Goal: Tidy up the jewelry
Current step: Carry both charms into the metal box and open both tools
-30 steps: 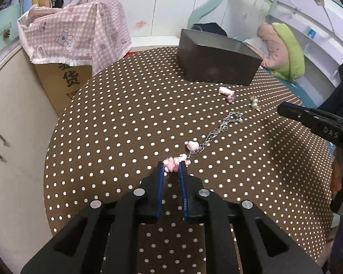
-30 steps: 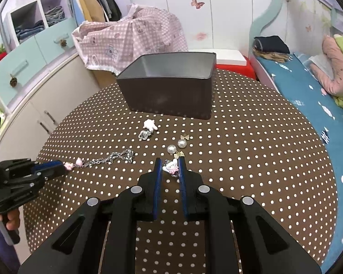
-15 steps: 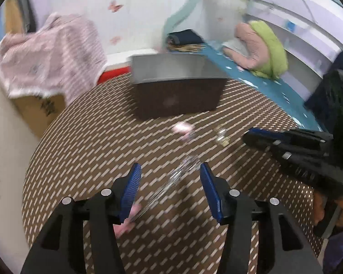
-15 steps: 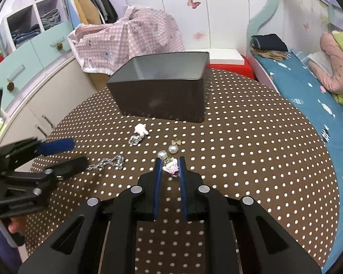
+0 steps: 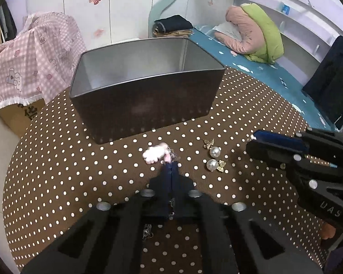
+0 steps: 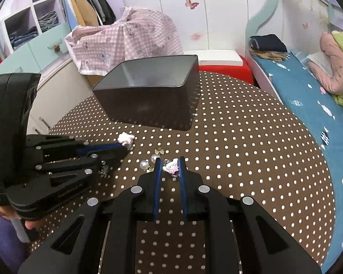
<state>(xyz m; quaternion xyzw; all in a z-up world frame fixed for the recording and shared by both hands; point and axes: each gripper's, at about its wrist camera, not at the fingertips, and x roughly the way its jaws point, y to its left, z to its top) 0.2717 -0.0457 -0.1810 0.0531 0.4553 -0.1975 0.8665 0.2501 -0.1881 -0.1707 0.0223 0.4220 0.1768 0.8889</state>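
Observation:
My left gripper (image 5: pixel 171 165) is shut on a silver chain bracelet with pink charms; a bit of chain (image 5: pixel 147 231) hangs below the jaws and a pink charm (image 5: pixel 166 158) shows at the tips. It also shows in the right wrist view (image 6: pixel 123 148). A second white-pink charm (image 5: pixel 153 153) lies just ahead. My right gripper (image 6: pixel 170 163) is shut on a small white bear charm (image 6: pixel 171 166). Two pearl earrings (image 5: pixel 213 157) lie between the grippers. The open dark metal box (image 5: pixel 144 98) stands behind, and nothing shows inside it.
The round table has a brown polka-dot cloth (image 6: pixel 240 150). A pink checked cloth over a cardboard carton (image 6: pixel 125 41) stands behind left. A bed with a blue cover (image 6: pixel 313 96) is at the right. Cupboards (image 6: pixel 34 45) are at the left.
My left gripper opened, swung right toward the box and closed on the bracelet near the white-pink charm. My right gripper has held the bear charm and shifted slightly.

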